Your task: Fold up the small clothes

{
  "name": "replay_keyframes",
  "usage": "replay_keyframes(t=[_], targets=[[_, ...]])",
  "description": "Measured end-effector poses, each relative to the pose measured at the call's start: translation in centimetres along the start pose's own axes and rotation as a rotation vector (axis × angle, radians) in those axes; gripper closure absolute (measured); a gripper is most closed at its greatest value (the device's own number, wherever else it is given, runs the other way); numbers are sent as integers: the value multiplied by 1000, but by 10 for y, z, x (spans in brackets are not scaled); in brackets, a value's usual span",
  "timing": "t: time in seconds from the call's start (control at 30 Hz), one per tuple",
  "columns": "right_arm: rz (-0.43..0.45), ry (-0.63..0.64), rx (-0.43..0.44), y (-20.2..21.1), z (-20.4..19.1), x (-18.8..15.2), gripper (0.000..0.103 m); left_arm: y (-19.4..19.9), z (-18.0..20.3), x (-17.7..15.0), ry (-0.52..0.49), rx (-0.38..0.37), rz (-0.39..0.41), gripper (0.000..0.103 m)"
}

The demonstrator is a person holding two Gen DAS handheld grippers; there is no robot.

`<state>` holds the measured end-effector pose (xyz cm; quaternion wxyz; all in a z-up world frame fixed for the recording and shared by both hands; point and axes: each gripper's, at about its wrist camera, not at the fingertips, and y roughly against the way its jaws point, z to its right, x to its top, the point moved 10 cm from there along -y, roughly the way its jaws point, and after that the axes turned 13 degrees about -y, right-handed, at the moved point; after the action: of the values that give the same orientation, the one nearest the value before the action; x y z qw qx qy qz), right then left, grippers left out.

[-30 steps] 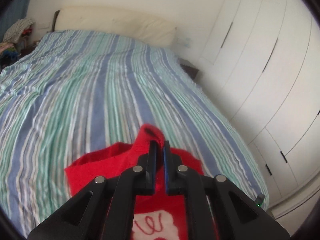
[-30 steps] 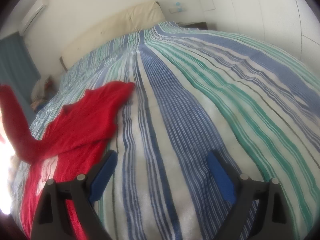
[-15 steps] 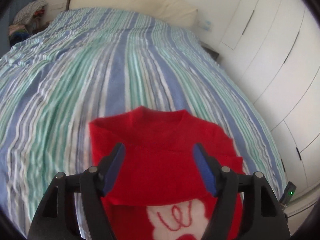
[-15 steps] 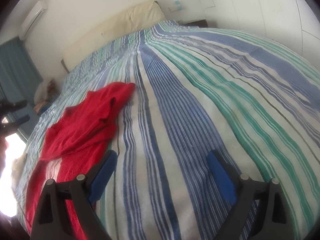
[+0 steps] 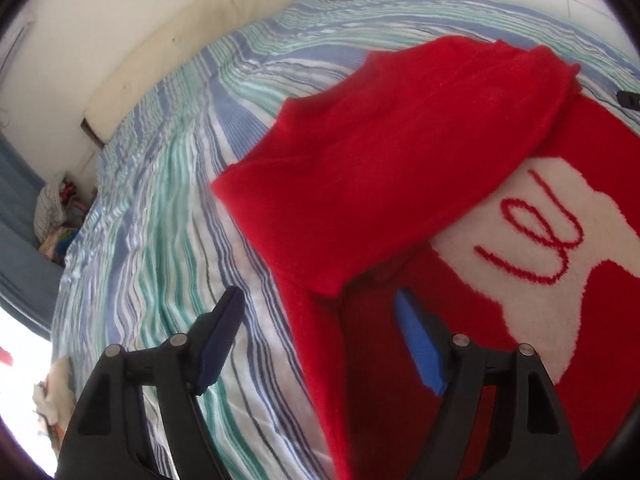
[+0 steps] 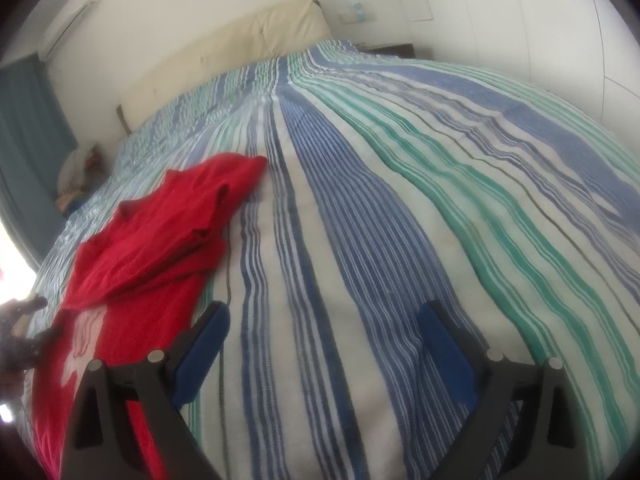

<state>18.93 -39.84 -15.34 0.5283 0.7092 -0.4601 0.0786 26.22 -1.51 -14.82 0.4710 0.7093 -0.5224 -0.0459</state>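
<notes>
Left gripper (image 5: 320, 320) wide open, nothing held, blue pads (image 5: 420, 348) spread, hovering over the near left edge of the sweater (image 5: 380, 152). Sweater is red, lying flat on the striped bedspread (image 5: 160, 208), ahead and to the right of the left gripper; one sleeve is folded across the chest, partly covering the white patch (image 5: 560, 248) with red script. The sweater's left edge runs between the left fingers, but whether they touch it is unclear. Right gripper (image 6: 320, 344) also wide open and empty, both fingers over bare bedspread (image 6: 360, 220). From the right gripper, the sweater (image 6: 160, 220) sits ahead-left, its near hem passing just beside the left finger (image 6: 200, 348); contact unclear. Folded sleeve end points up toward the headboard (image 6: 240, 40), far ahead. Dark blurred shape (image 6: 20, 332) at the far left edge of the right view, can't tell what it is. Clothes pile (image 5: 56, 216) far left beside the bed, curtain (image 6: 28, 128) behind it.
</notes>
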Motion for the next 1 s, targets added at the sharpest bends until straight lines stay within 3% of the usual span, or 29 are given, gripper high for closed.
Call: replay_keyframes(t=[0.03, 0.1, 0.17, 0.23, 0.3, 0.37, 0.43, 0.5, 0.57, 0.7, 0.83, 0.9, 0.97, 1.0], targets=[[1, -3, 6, 1, 1, 0, 8, -3, -3, 0, 19, 26, -1, 41], [1, -16, 24, 2, 2, 1, 8, -9, -15, -9, 112, 15, -15, 85], [1, -30, 39, 3, 4, 1, 8, -7, -32, -23, 245, -12, 6, 92], [0, -34, 43, 3, 4, 1, 8, -5, -50, -43, 345, -8, 11, 93], [-3, -29, 34, 2, 4, 1, 8, -9, -57, -63, 433, -49, -7, 93], [-6, -17, 22, -1, 2, 0, 6, -17, -53, -75, 450, -101, -42, 89], [-7, -4, 11, -3, 0, 0, 5, -15, -49, -77, 423, -107, -58, 80], [-8, 2, 6, -3, 0, -1, 5, -6, -47, -75, 394, -111, -55, 49], [-7, -7, 17, -3, -1, 0, 5, 10, -49, -73, 395, -166, 1, 36], [-9, -17, 26, -4, -1, -1, 5, 34, -74, -67, 464, -255, 110, 32], [-14, 12, -3, -9, -3, -2, 2, 25, -104, -37, 581, -339, 188, 29], [-14, 25, -18, -9, -3, -3, 2, 1, -107, -18, 595, -372, 159, 27], [-10, 27, -16, -9, -3, -3, 2, -35, -99, -9, 613, -420, 62, 29], [-9, 22, -10, -8, -2, -2, 2, -52, -95, -8, 631, -433, 20, 48]])
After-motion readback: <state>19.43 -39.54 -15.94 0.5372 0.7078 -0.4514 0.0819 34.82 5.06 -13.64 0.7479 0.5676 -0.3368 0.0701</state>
